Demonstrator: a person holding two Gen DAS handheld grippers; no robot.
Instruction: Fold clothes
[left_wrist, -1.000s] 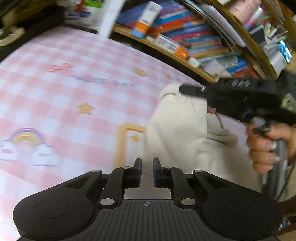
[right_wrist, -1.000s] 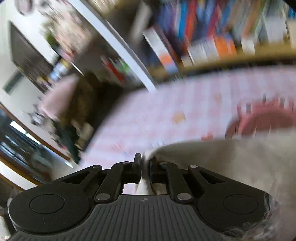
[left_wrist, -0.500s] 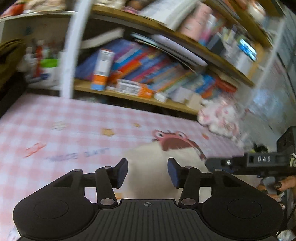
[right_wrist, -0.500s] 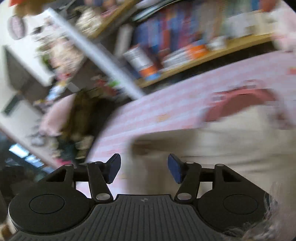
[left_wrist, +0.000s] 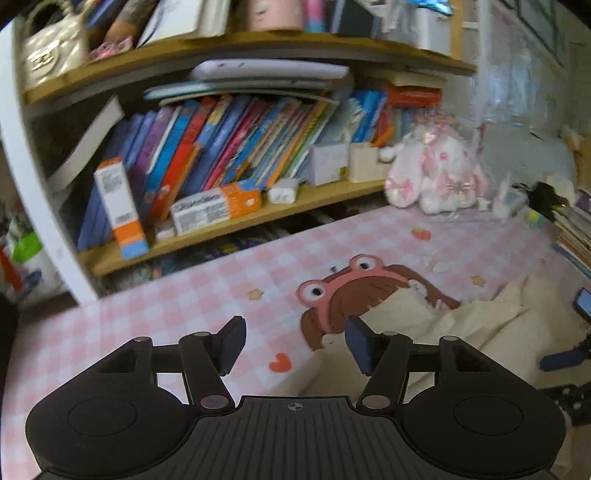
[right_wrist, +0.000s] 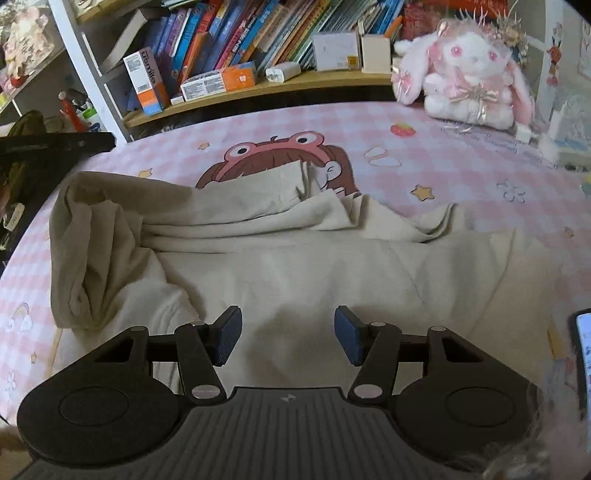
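While it lies in a rumpled heap on the pink checked sheet (right_wrist: 461, 162), the cream garment (right_wrist: 295, 266) covers the lower part of a cartoon frog-hat picture (right_wrist: 280, 151) printed on that sheet. One end of the cloth is bunched into a thick fold (right_wrist: 92, 236) on the left side of the right wrist view, and a flat flap (right_wrist: 258, 192) pokes up toward the picture. The right gripper (right_wrist: 287, 338) hangs over the middle of the cloth with its blue pads (right_wrist: 229, 336) apart and nothing pinched between them (it has let go). The left gripper (left_wrist: 293, 341) sits above the bare sheet beside the garment's edge (left_wrist: 461, 325), and its jaws are opening with nothing in them. At the far side of the bed a fluffy pink and white bunny toy (right_wrist: 465, 66) sits against the wall. Behind the bed a wooden shelf (right_wrist: 258, 90) holds a long row of leaning books (right_wrist: 236, 33) and an orange and white box (right_wrist: 218, 83). A phone (right_wrist: 583, 350) shows at the right edge.
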